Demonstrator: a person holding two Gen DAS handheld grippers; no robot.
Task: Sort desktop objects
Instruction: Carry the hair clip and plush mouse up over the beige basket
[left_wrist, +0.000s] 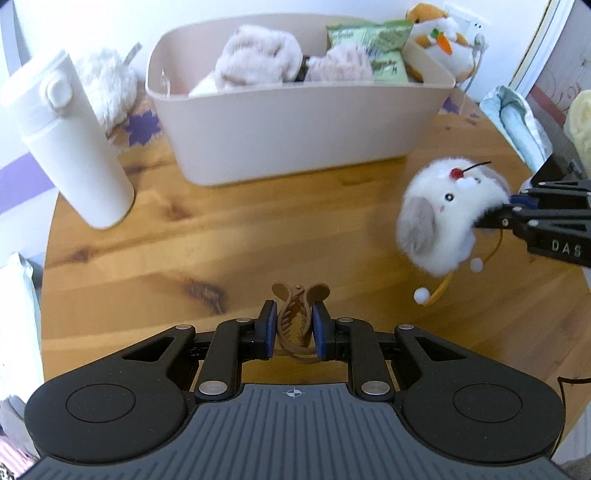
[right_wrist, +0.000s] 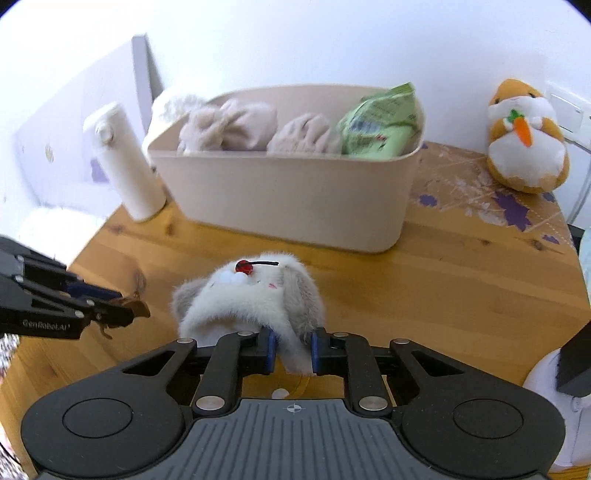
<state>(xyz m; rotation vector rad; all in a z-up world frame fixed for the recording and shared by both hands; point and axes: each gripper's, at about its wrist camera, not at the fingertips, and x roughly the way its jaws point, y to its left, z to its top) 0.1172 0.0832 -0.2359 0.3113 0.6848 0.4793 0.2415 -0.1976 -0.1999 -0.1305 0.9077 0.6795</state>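
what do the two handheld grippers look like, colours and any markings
Both the left gripper and the right gripper are matte black linkages with silver rivets, blue pads on the fingers and a ribbed grey base bearing a small crosshair mark. White lettering runs along their sides. No hands or sleeves show.

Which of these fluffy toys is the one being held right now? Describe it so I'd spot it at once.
Start at the big beige bin on the wooden table. Just in front of it, the right gripper holds up a round white plush with grey ears. Unlike the pinkish plush toys inside the bin and the orange hamster hugging a carrot, it has a red cherry on its head.
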